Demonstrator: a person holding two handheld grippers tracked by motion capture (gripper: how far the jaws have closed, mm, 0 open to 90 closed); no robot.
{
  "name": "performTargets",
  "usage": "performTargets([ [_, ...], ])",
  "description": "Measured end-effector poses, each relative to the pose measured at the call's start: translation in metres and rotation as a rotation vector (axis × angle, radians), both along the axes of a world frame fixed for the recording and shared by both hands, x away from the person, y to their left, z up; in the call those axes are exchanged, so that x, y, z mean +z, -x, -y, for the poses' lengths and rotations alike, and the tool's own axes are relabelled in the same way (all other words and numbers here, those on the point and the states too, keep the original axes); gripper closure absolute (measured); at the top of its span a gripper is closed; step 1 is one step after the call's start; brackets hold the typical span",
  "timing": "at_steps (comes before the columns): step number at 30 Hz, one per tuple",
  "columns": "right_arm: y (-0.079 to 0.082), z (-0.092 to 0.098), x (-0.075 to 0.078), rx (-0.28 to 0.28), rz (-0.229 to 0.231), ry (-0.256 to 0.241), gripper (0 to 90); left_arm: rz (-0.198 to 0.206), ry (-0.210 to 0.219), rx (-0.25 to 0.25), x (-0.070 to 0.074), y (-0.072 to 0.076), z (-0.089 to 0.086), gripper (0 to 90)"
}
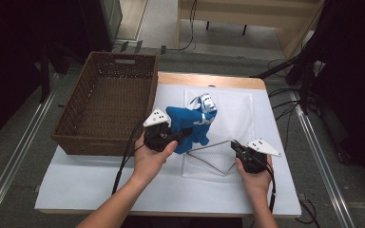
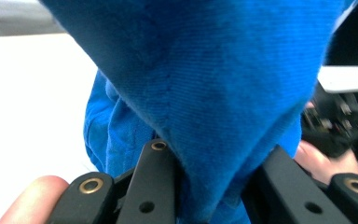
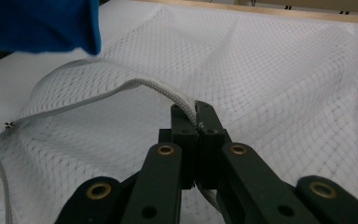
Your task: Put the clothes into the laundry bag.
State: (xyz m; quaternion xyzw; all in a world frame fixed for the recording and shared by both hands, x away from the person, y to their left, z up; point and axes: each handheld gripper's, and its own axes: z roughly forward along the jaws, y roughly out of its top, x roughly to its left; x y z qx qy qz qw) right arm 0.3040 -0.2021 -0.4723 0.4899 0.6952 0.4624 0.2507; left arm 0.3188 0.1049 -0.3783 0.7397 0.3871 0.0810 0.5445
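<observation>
Two close views: blue garment [image 2: 214,93] clamped, mesh bag's zipper edge [image 3: 158,88] pinched.

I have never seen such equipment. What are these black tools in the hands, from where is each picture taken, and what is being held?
A person holds a hand-operated clamp with two black jaws in each hand. One picture looks down from above the table; the other two come from small cameras riding on each clamp. The left gripper is shut on a blue garment, lifting it. The right gripper is shut on the zipper edge of a white mesh laundry bag, holding its opening up. An empty brown wicker basket stands at the table's left.
</observation>
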Motion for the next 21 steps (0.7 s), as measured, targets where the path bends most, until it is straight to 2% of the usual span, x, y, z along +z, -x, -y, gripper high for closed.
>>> performTargets([
  [1, 0.000, 0.000, 0.000, 0.002, -0.005, -0.005, 89.5, -0.017, 0.006, -0.013, -0.007, 0.007, 0.000, 79.6],
  [2, 0.000, 0.000, 0.000, 0.002, -0.005, -0.005, 89.5, -0.017, 0.006, -0.013, -0.007, 0.007, 0.000, 79.6],
  [3, 0.000, 0.000, 0.001, 0.009, -0.002, -0.007, 89.5, -0.043, 0.015, -0.036, -0.015, 0.015, 0.001, 79.6],
  [5, 0.000, 0.000, 0.002, 0.015, -0.007, -0.011, 89.3, -0.054, 0.012, -0.047, -0.019, 0.019, 0.001, 79.6],
  [8, 0.000, -0.002, 0.002, 0.017, -0.012, -0.008, 89.3, -0.088, 0.016, -0.100, -0.033, 0.033, 0.005, 79.5],
  [9, 0.000, -0.002, 0.002, 0.017, -0.012, -0.008, 89.3, -0.088, 0.016, -0.100, -0.033, 0.033, 0.005, 79.3],
  [11, 0.000, -0.002, 0.002, 0.019, -0.010, -0.008, 89.3, -0.120, 0.016, -0.137, -0.041, 0.037, 0.009, 79.0],
  [14, 0.000, -0.002, 0.003, 0.021, -0.014, -0.014, 89.2, -0.151, -0.024, -0.158, -0.057, 0.041, 0.017, 76.7],
  [15, 0.000, -0.002, 0.003, 0.023, -0.017, -0.018, 86.2, -0.173, -0.042, -0.167, -0.064, 0.040, 0.019, 72.0],
  [17, 0.000, -0.001, 0.003, 0.024, -0.015, -0.019, 84.4, -0.199, -0.063, -0.174, -0.074, 0.040, 0.021, 69.3],
  [18, 0.000, -0.001, 0.004, 0.024, -0.015, -0.020, 82.7, -0.206, -0.072, -0.176, -0.077, 0.040, 0.021, 63.5],
  [21, 0.001, 0.000, 0.006, 0.029, -0.015, -0.010, 82.7, -0.191, -0.089, -0.176, -0.081, 0.044, 0.021, 50.9],
])
